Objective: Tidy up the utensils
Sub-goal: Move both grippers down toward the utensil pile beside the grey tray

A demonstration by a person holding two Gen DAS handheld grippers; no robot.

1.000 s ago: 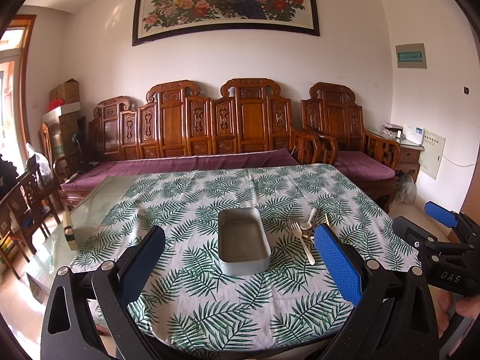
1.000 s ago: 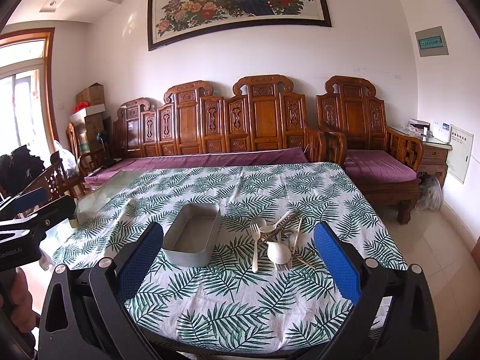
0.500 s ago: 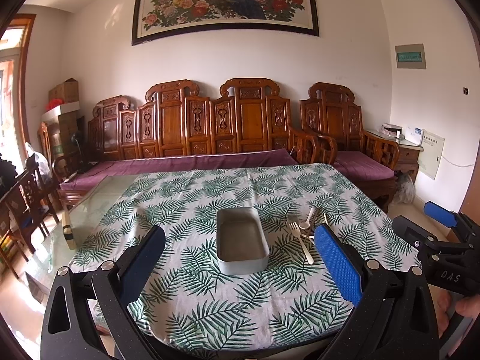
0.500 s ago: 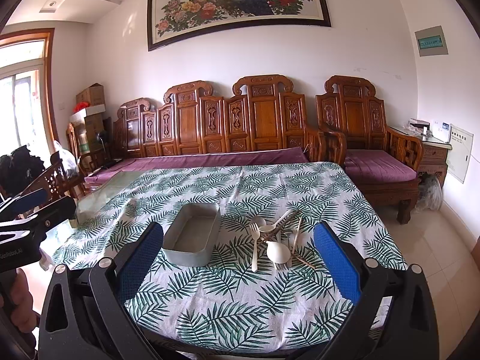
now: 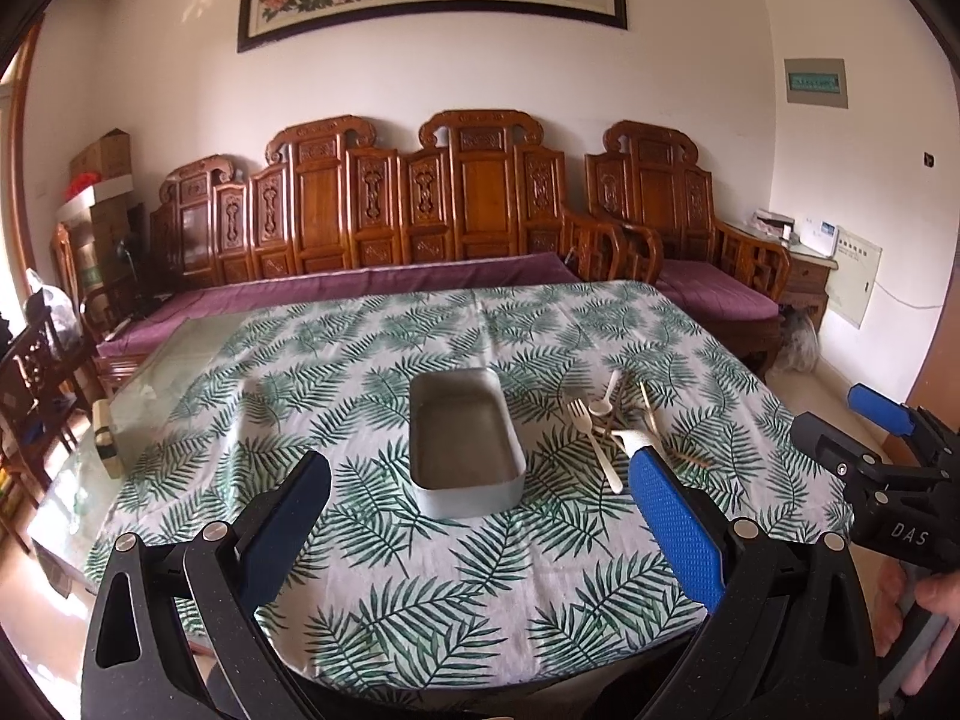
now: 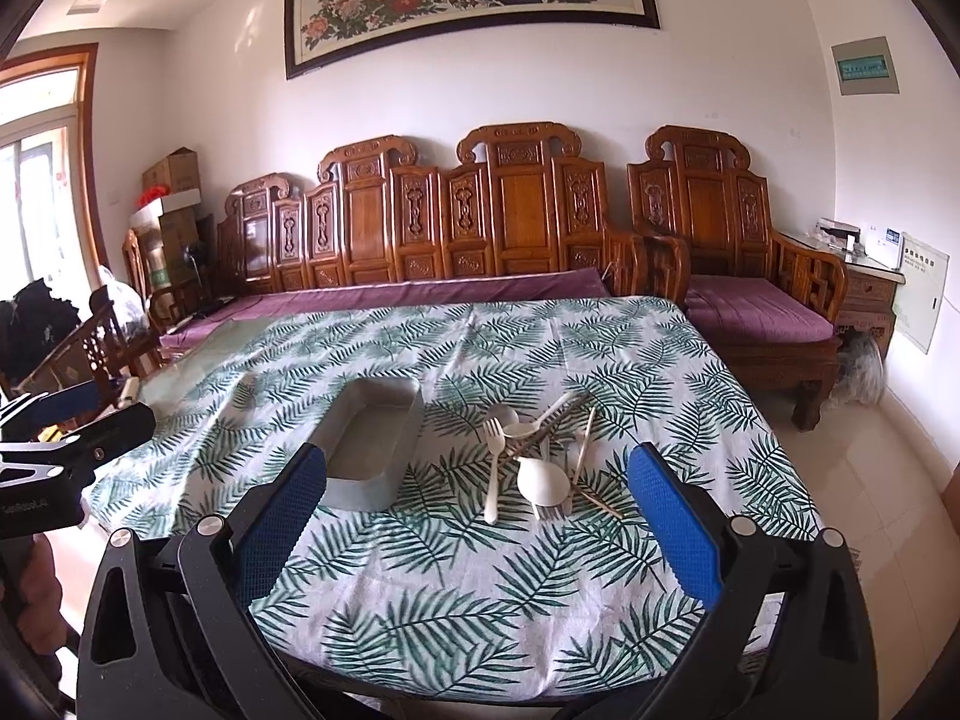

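An empty grey rectangular metal tray sits mid-table on the palm-leaf tablecloth. To its right lies a loose pile of pale utensils: a fork, spoons and thin wooden chopsticks. My left gripper is open and empty, above the near table edge in front of the tray. My right gripper is open and empty, facing the pile from the near edge. Each gripper shows at the side of the other's view.
The cloth-covered table has bare glass at its left end, where a small box sits. A carved wooden sofa with purple cushions stands behind. A wooden chair stands at left.
Both grippers have moved forward and slightly down toward the table; the tray and utensils appear larger and closer. Nothing on the table has moved.
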